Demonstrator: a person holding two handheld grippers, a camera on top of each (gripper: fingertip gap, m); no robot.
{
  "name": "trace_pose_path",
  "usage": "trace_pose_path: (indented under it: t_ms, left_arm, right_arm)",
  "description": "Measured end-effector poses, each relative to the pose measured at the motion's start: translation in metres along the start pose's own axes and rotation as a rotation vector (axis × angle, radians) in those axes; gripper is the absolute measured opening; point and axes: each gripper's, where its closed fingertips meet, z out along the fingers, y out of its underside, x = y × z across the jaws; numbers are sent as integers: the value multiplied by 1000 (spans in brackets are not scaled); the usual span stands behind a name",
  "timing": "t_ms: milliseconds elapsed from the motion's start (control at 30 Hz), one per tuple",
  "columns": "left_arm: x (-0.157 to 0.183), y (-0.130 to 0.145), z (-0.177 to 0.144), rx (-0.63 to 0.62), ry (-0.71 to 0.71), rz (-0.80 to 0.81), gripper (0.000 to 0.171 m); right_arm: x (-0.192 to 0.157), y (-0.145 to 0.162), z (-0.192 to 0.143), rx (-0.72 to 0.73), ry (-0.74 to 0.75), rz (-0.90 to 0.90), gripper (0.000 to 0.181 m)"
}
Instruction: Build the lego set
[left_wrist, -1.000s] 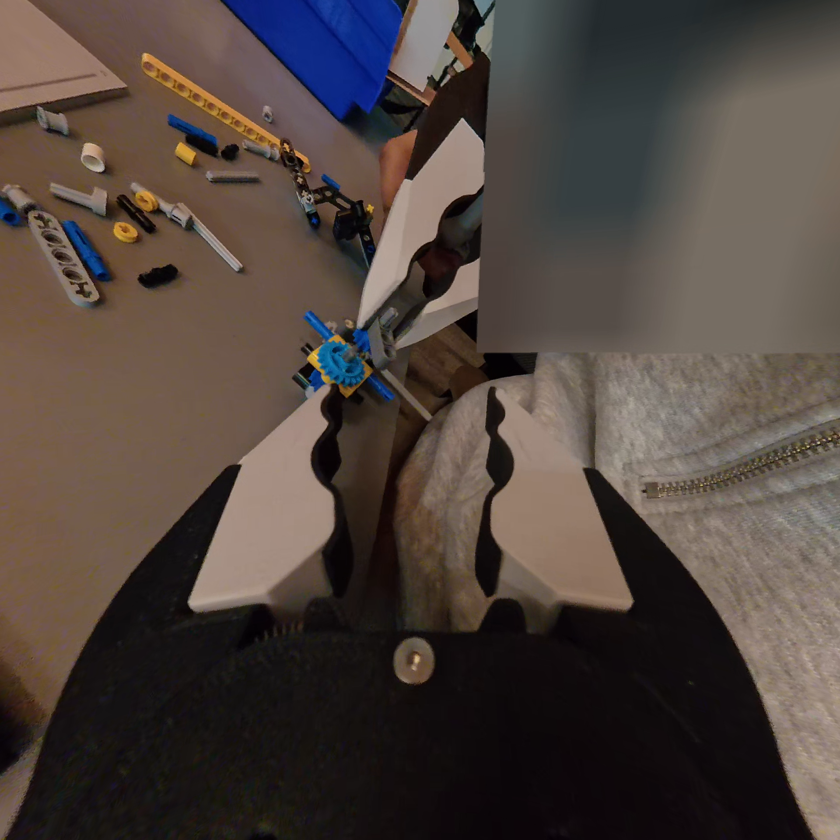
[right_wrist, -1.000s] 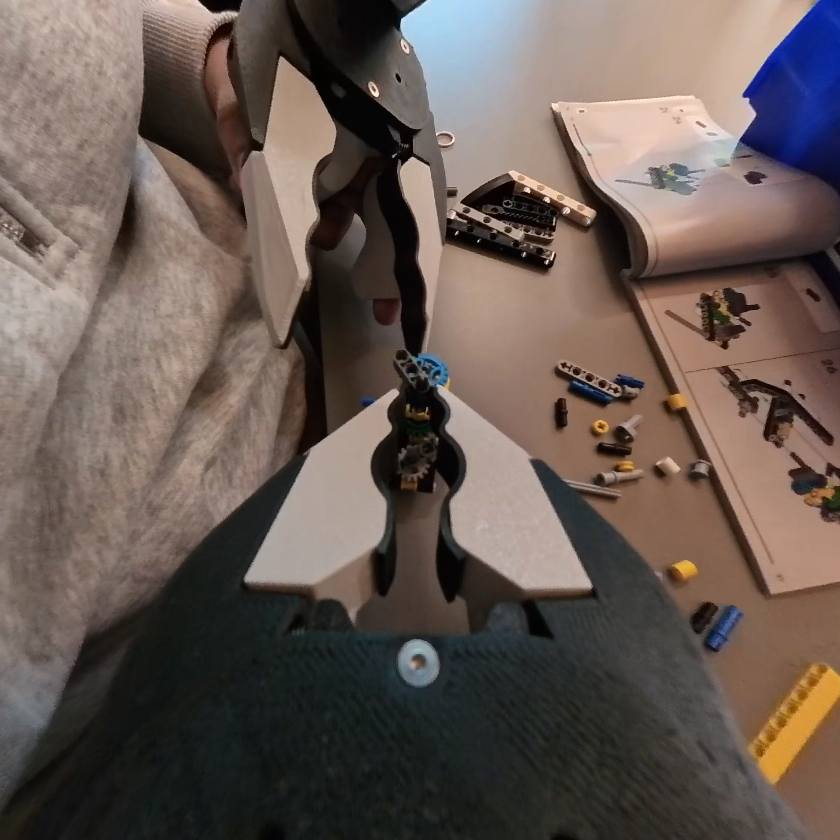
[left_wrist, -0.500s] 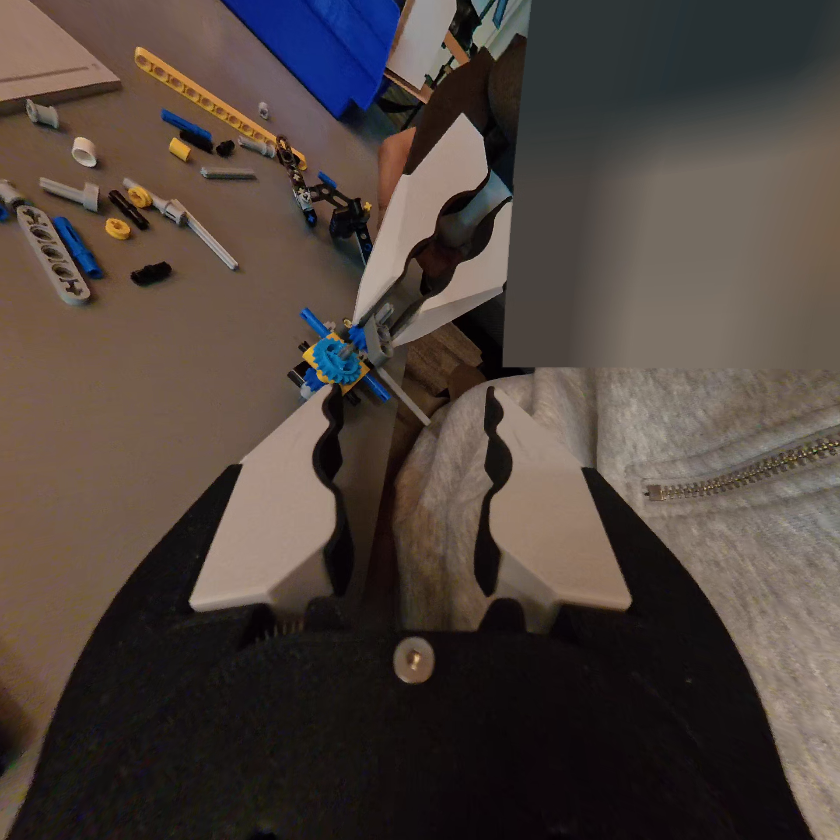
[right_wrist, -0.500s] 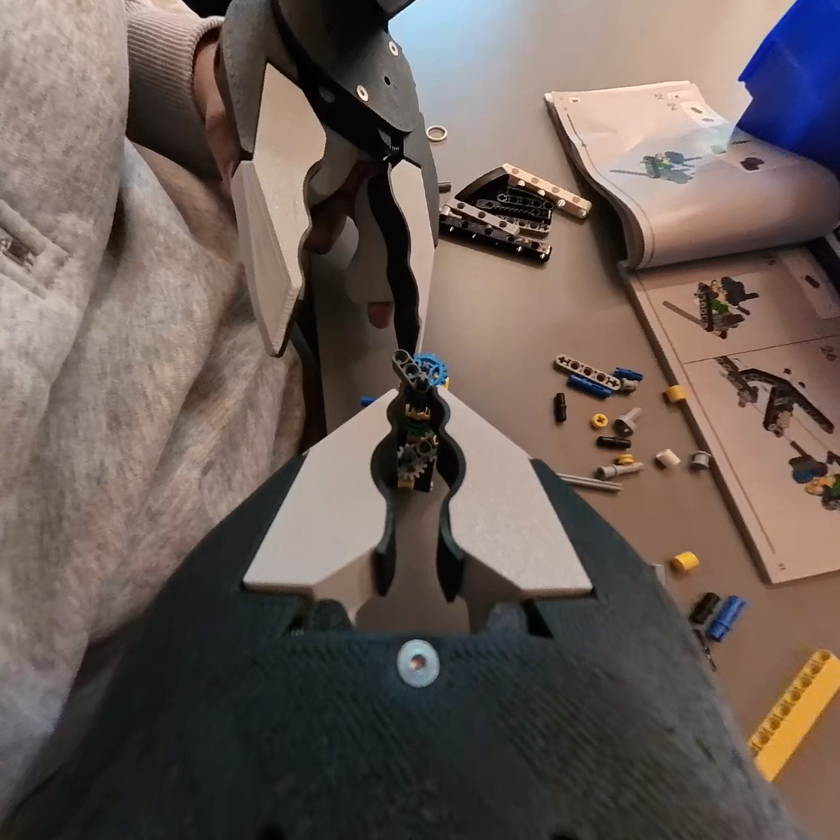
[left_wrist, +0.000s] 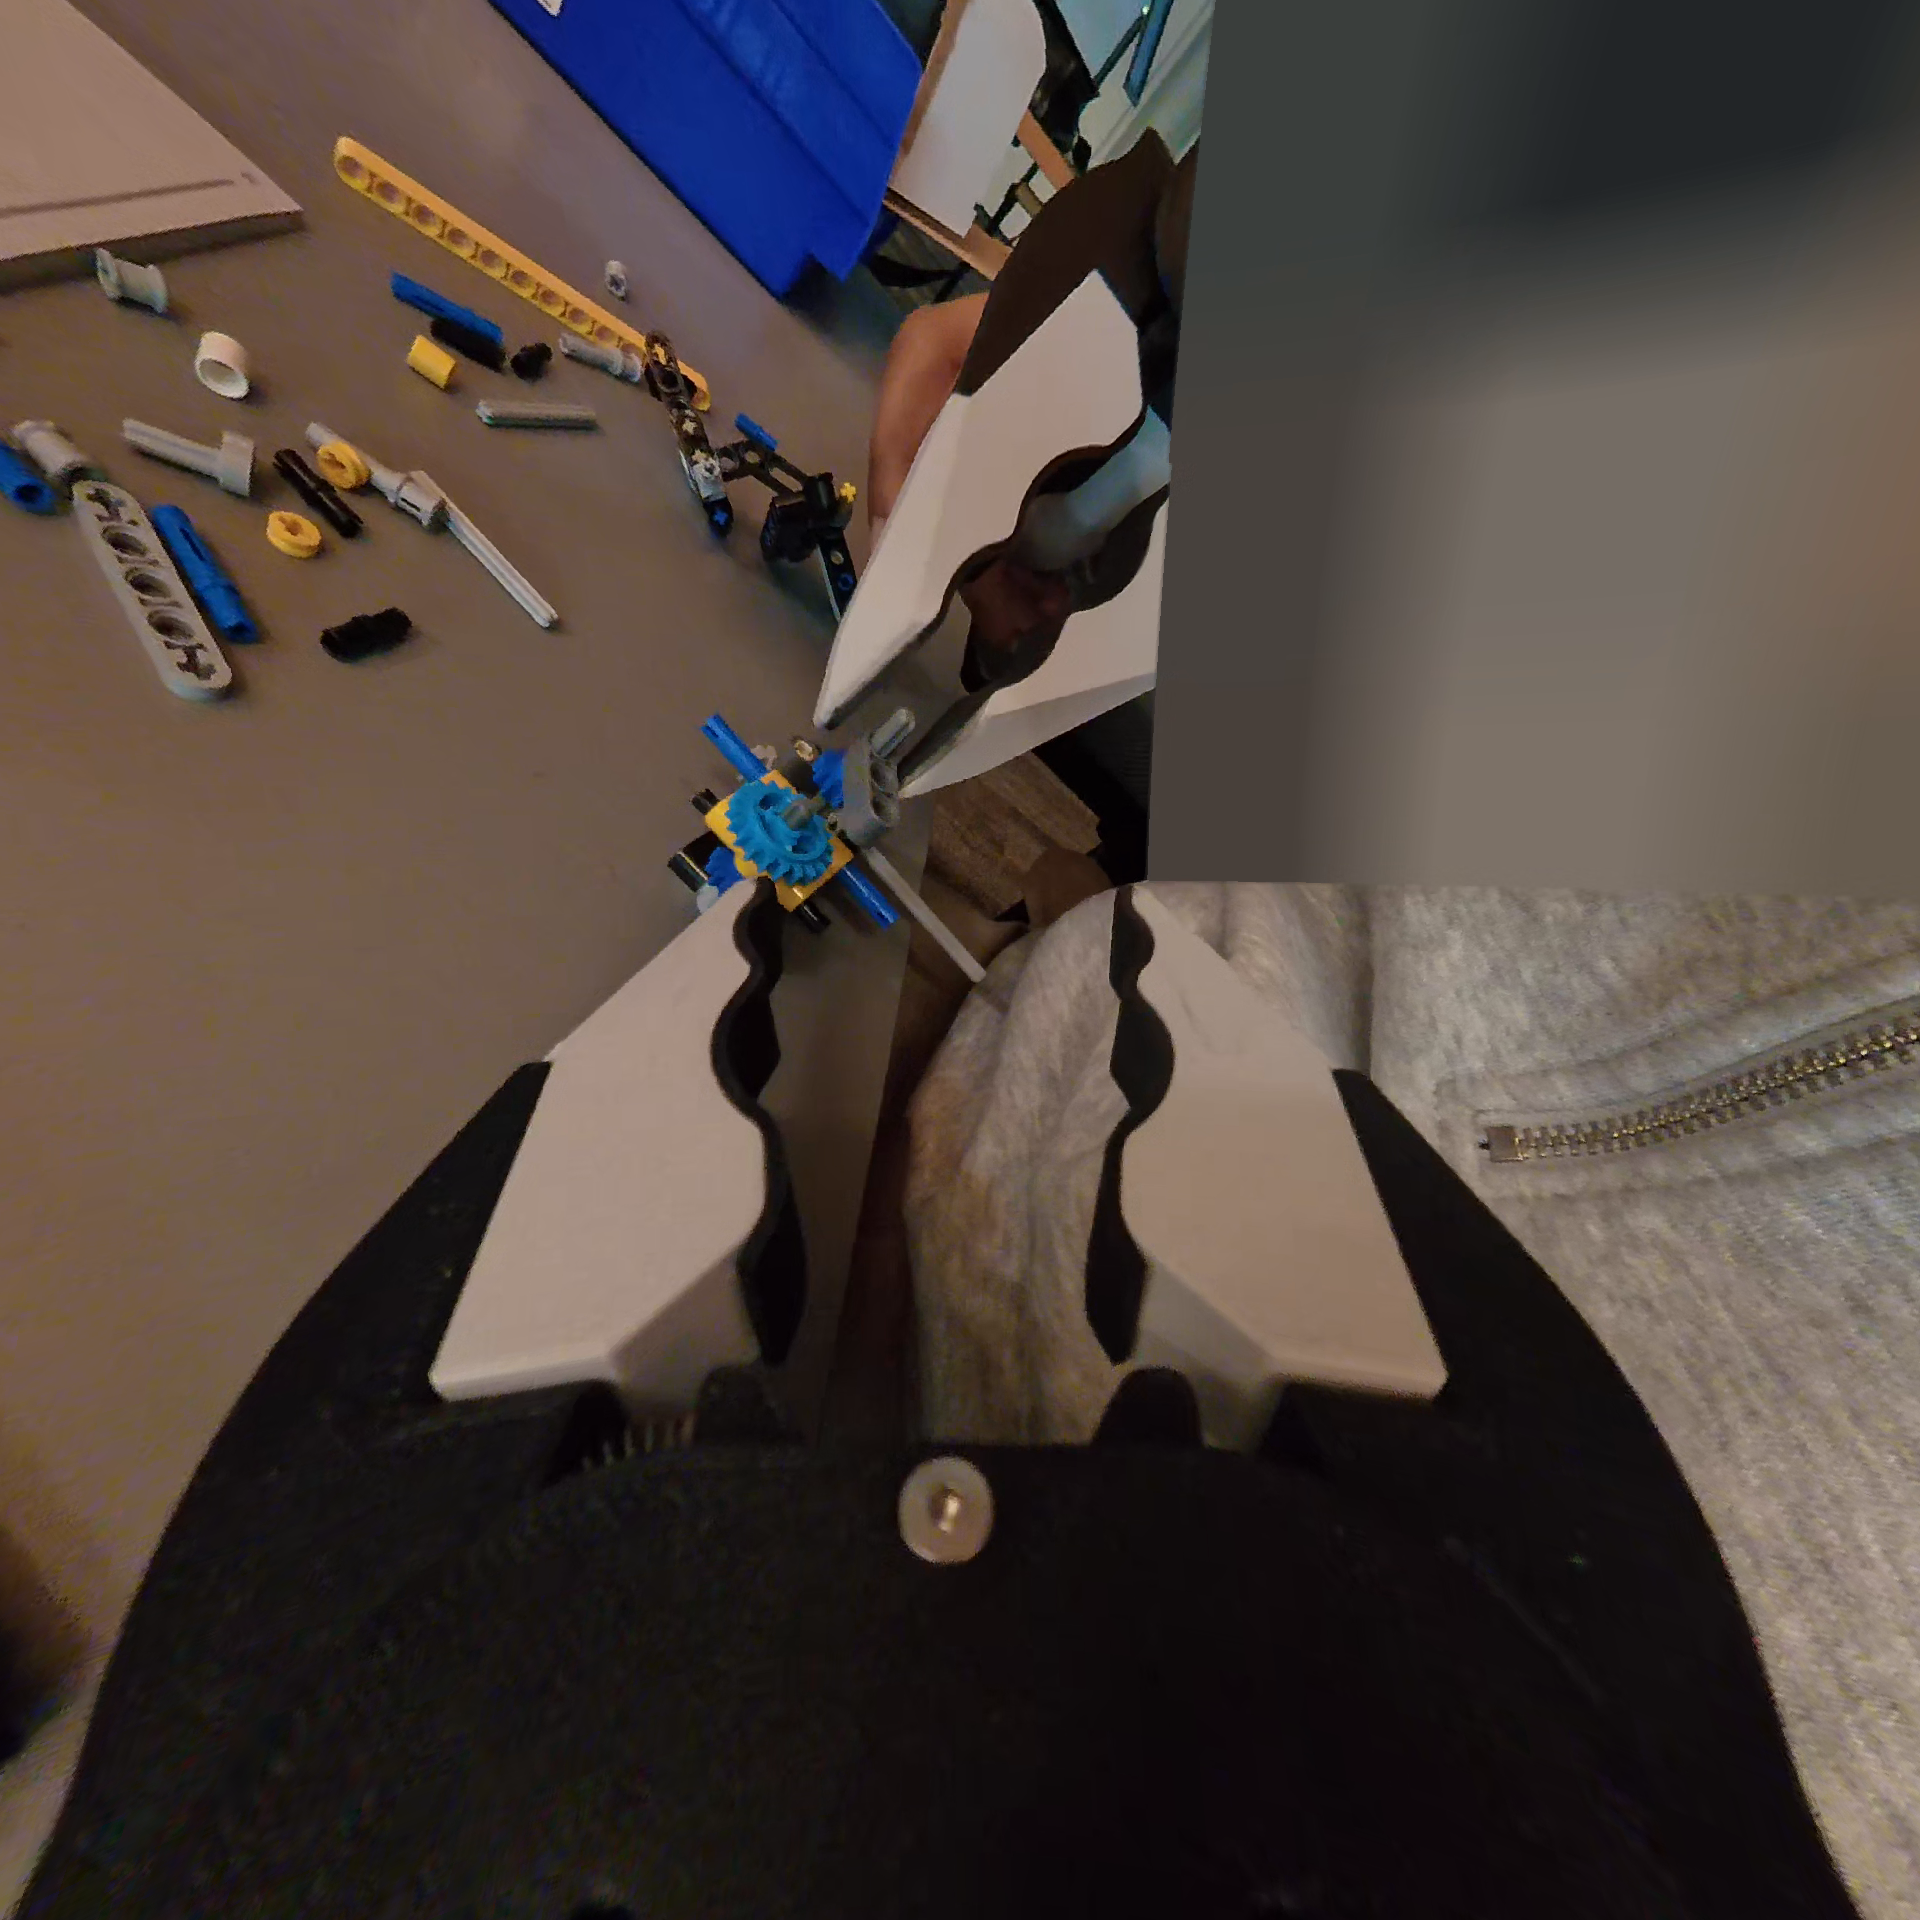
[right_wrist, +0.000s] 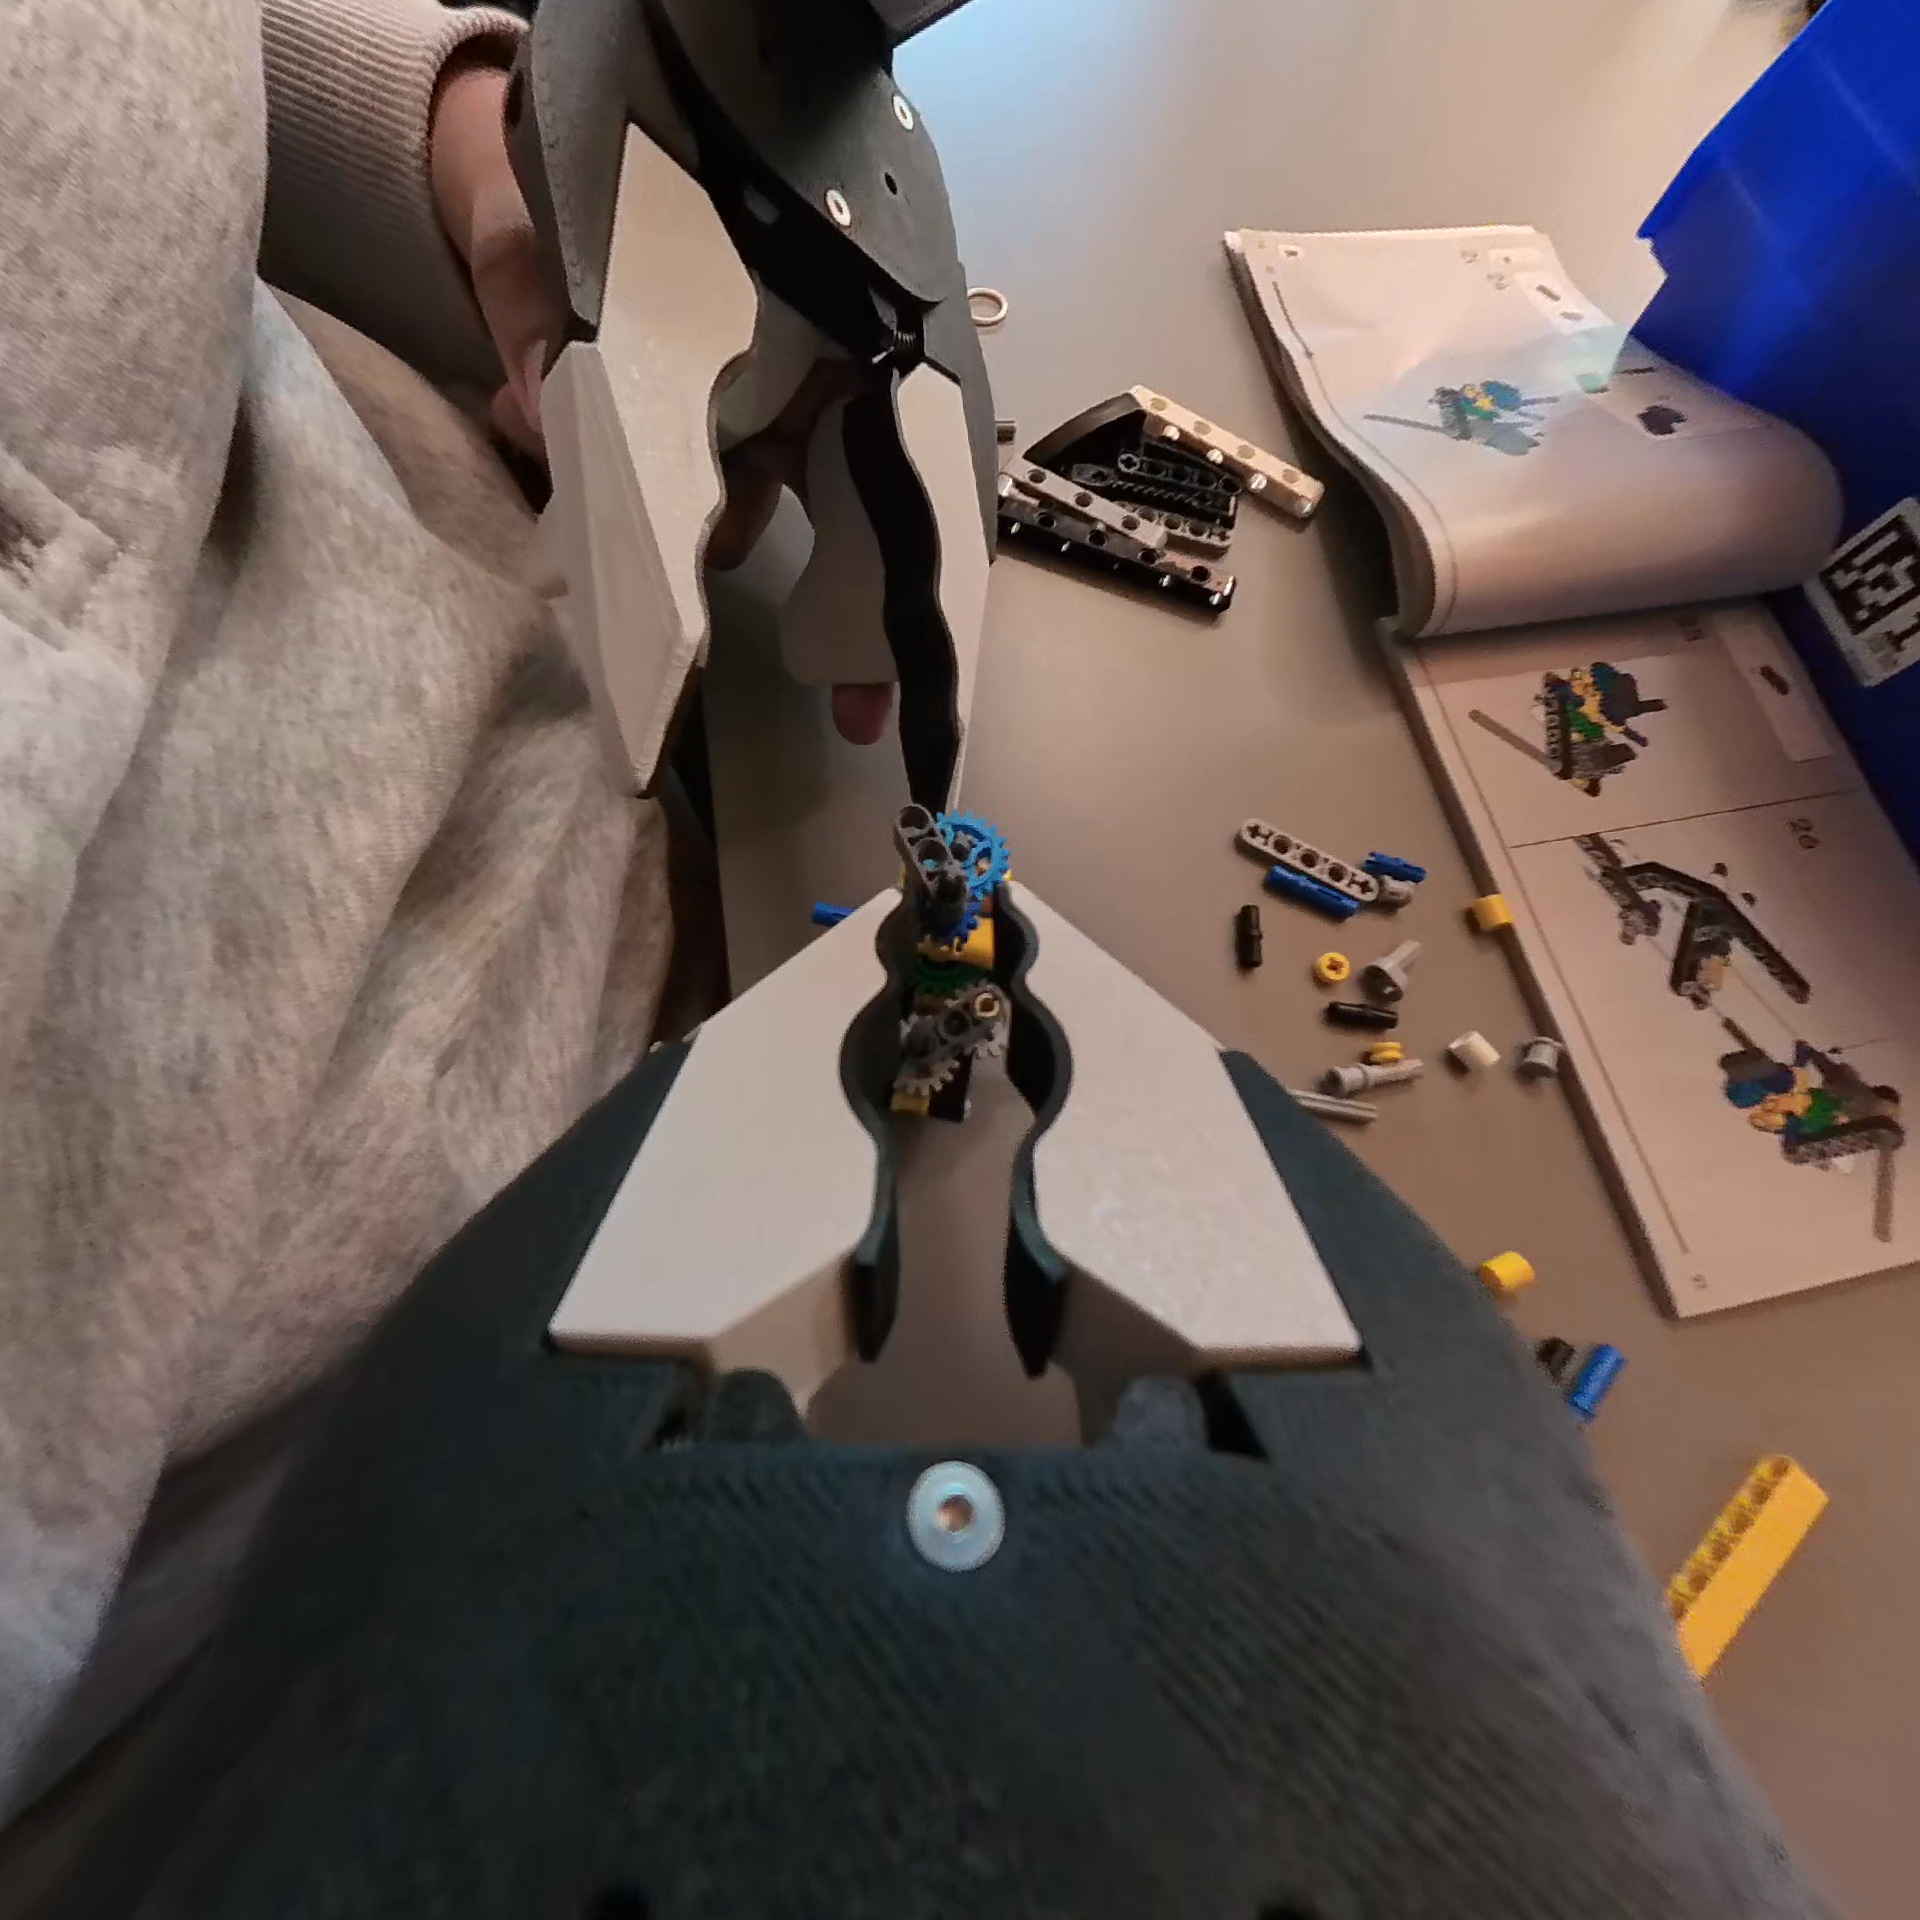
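Grey table, filling the right of the frame, is carrying an open instruction booklet at upper right and loose pieces mid-right. Left gripper, lower centre, is standing spread and empty. Right gripper, centre, is clamping the gear assembly, blue gear topmost. Step in hand looks like adding to this sub-build; next, the left should be closing on it with care.
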Motion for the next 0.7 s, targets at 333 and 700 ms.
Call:
trace_pose_path:
  t_ms: [333,700]
  left_arm:
    - [2,-1,-1,5,26,-14,62]
    - [3,-3,-2,15,48,-31,62]
  right_arm:
    - [-3,0,2,-12,-31,-15,8]
    - [-1,1,3,-41,-22,35,16]
